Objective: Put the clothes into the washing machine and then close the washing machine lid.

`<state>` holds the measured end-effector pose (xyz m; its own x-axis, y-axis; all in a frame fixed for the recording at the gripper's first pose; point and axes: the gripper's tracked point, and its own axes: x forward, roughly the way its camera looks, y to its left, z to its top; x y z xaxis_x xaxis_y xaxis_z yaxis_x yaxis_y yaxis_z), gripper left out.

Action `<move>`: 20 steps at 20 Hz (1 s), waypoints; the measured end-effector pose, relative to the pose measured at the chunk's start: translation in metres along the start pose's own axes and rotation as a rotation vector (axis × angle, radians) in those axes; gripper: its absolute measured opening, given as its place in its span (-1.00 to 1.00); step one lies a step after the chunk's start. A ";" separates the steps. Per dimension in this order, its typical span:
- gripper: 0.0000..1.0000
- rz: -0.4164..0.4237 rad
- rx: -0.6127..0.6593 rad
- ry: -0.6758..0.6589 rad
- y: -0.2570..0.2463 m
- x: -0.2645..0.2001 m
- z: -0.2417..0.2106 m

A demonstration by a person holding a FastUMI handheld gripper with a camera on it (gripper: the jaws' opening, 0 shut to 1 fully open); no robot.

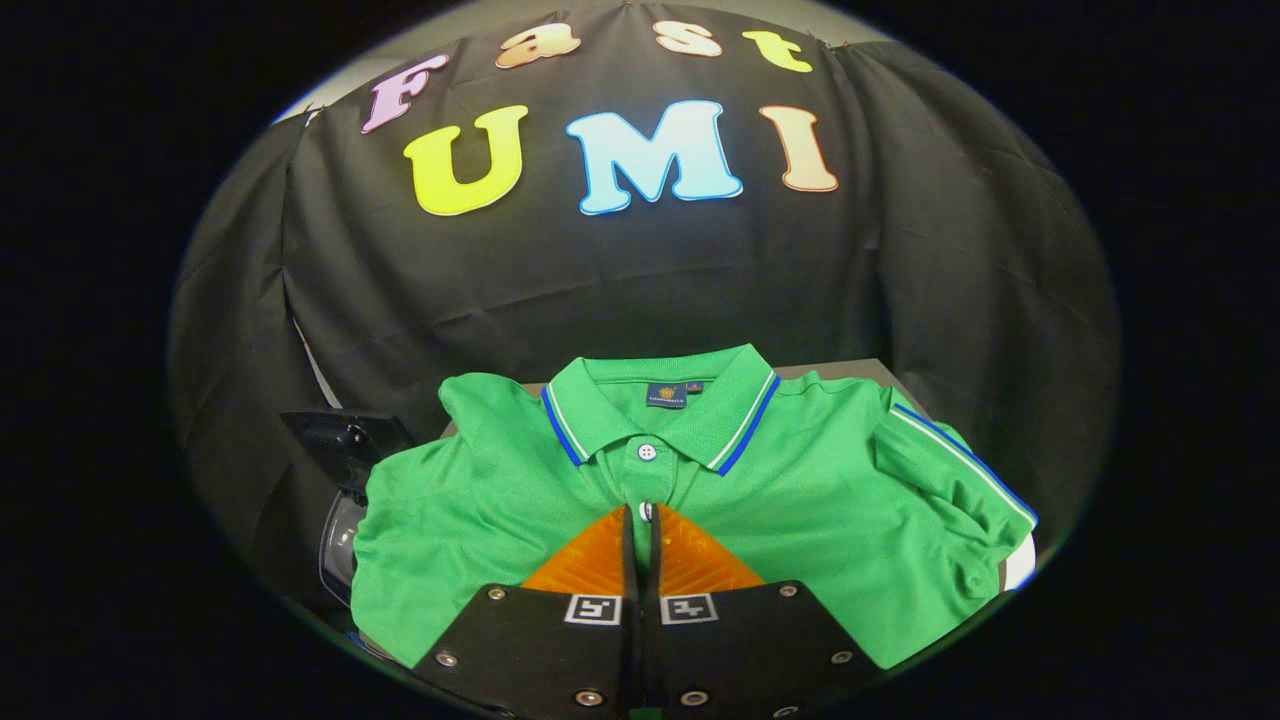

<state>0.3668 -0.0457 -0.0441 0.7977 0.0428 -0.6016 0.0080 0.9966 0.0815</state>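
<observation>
So far nothing of the job looked done: the shirt lay spread flat on the tabletop, collar away from me, not yet in the machine, whose dark body and glassy door showed just past the shirt's left sleeve. My fingers were drawn almost together with only a thin slit between them, tips over the placket just below the collar button. Whether they had pinched any cloth I could not tell.

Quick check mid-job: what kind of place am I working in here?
Likely a staged booth, not a real laundry room: black cloth wall, a green polo shirt on a surface, the gripper with jaws nearly closed at its placket.
</observation>
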 end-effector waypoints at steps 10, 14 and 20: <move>-1.00 0.004 -0.020 -0.331 0.021 -0.047 0.042; -1.00 0.011 0.005 -0.444 0.039 -0.084 0.055; -1.00 0.046 -0.008 -0.527 0.085 -0.130 0.062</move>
<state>0.3007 0.0294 0.0904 0.9921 0.0480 -0.1163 -0.0374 0.9951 0.0915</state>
